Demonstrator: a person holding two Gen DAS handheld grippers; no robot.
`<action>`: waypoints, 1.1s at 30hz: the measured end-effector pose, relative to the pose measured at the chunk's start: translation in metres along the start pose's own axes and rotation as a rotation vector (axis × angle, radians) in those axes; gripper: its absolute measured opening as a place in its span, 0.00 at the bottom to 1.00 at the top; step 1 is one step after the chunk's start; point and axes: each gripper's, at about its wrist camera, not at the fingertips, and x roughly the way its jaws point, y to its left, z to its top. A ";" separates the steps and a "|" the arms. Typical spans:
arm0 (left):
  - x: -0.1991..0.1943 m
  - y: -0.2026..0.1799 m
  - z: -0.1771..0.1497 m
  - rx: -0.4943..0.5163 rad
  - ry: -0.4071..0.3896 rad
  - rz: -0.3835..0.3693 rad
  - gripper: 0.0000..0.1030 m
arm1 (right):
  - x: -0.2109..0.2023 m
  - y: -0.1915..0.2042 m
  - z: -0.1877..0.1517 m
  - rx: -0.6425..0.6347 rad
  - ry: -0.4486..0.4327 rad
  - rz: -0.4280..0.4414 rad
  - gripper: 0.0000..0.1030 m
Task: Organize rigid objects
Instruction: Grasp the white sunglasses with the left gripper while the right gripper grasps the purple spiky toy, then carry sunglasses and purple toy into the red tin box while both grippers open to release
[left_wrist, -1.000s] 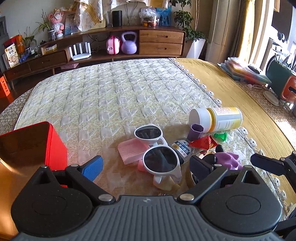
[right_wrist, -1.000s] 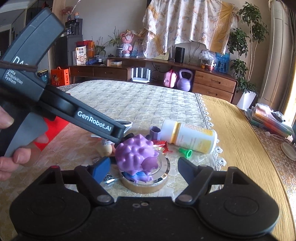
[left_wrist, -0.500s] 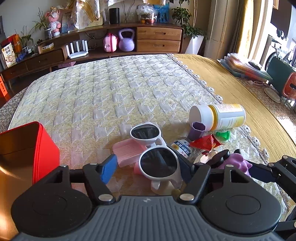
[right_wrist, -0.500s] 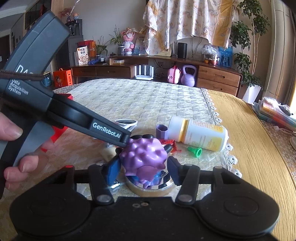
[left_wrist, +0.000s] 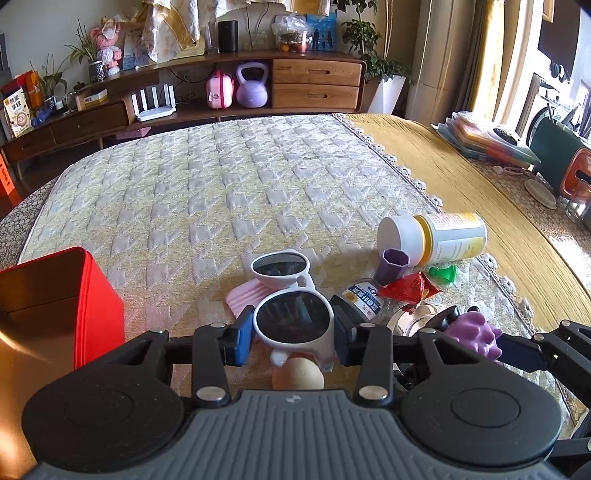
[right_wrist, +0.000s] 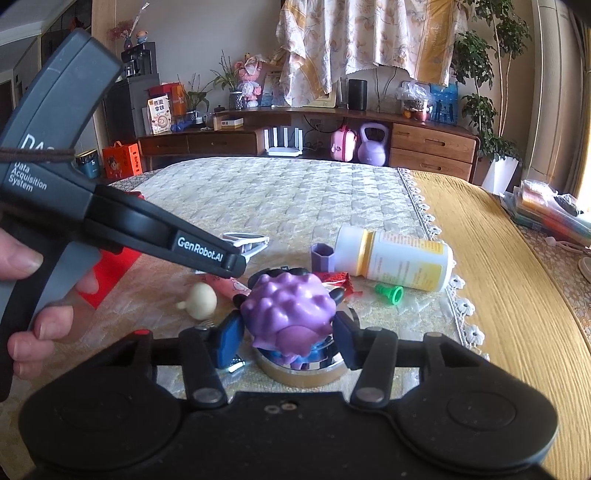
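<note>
With jaws closing around the white sunglasses (left_wrist: 293, 317) and clenched on the purple toy (right_wrist: 288, 312), the sunglasses could be twisted out if only one lens is pinched.

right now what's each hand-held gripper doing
Left hand-held gripper: jaws closing on the white sunglasses, pads at the frame.
Right hand-held gripper: shut on the purple bumpy toy.
</note>
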 end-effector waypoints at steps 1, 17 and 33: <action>-0.002 0.001 0.001 -0.004 -0.002 0.000 0.41 | 0.000 0.000 0.000 0.002 0.000 -0.002 0.50; -0.045 0.022 0.006 -0.062 -0.066 -0.004 0.40 | -0.028 0.008 0.008 -0.005 -0.036 -0.020 0.50; -0.128 0.066 0.005 -0.121 -0.173 -0.047 0.40 | -0.056 0.049 0.037 -0.053 -0.075 0.040 0.51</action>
